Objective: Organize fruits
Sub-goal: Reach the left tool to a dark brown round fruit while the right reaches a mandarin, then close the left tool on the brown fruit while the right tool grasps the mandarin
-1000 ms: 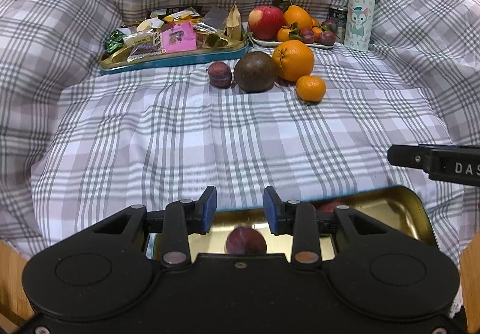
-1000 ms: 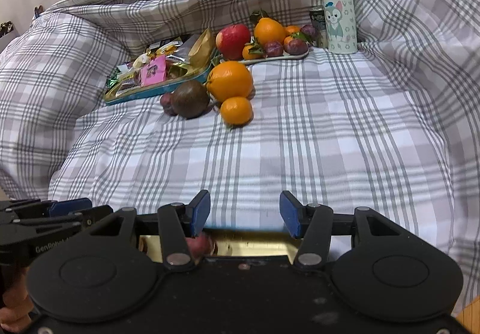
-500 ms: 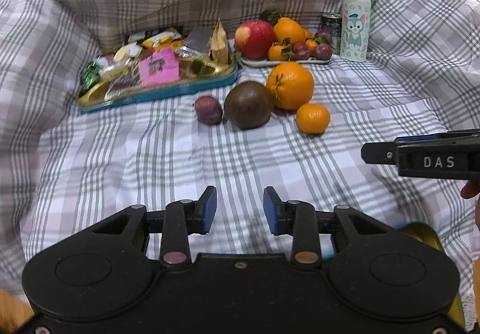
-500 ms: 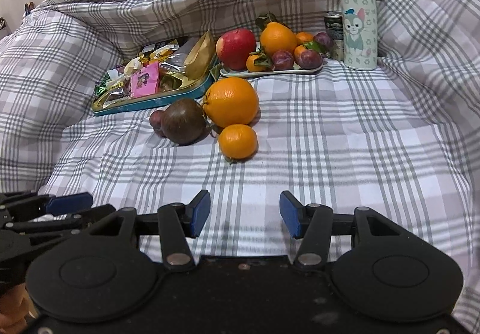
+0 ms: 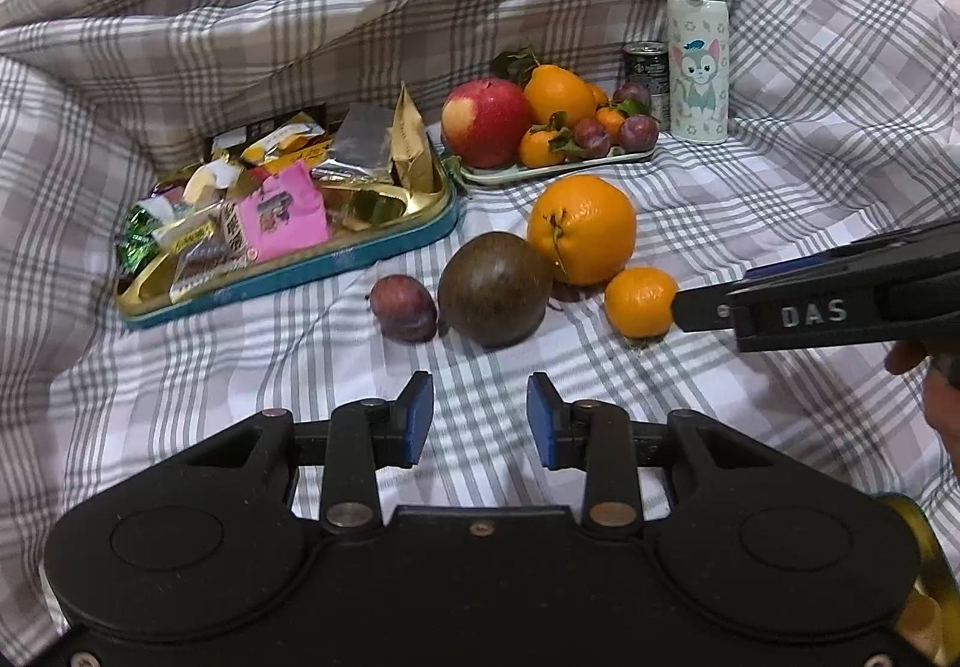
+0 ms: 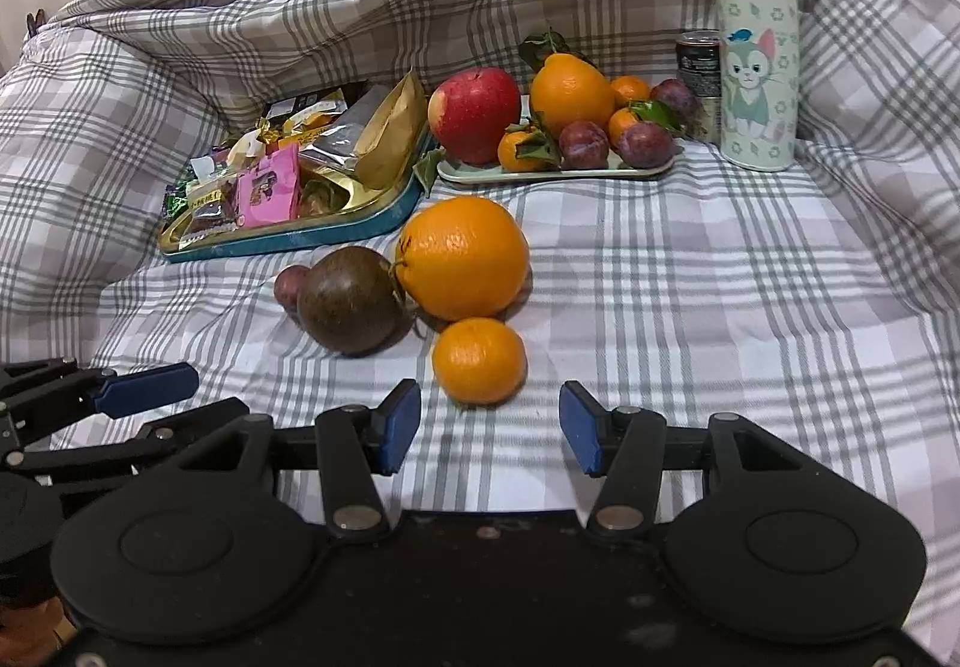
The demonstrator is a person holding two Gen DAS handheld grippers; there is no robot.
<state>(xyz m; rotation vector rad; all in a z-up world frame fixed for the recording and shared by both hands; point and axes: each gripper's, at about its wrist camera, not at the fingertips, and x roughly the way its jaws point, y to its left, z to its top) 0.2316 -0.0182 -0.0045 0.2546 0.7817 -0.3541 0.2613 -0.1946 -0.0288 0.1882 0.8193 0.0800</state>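
Four loose fruits lie on the checked cloth: a small purple plum (image 5: 403,307), a dark brown round fruit (image 5: 493,296), a big orange (image 5: 581,228) and a small mandarin (image 5: 639,301). My left gripper (image 5: 479,420) is open and empty, just short of the brown fruit. My right gripper (image 6: 489,424) is open and empty, with the mandarin (image 6: 478,359) just beyond its fingertips; in the left wrist view its tip (image 5: 708,310) is next to the mandarin. A pale plate (image 6: 555,170) at the back holds an apple, oranges, mandarins and plums.
A teal and gold tin (image 5: 288,271) full of snack packets sits at the back left. A cat-print bottle (image 5: 698,61) and a dark can (image 5: 645,67) stand at the back right. A gold tin edge (image 5: 918,541) shows at the lower right. Folded cloth rises all around.
Both grippers have moved forward from over the near gold tin toward the loose fruits, which now look larger and closer. Both stay open and empty.
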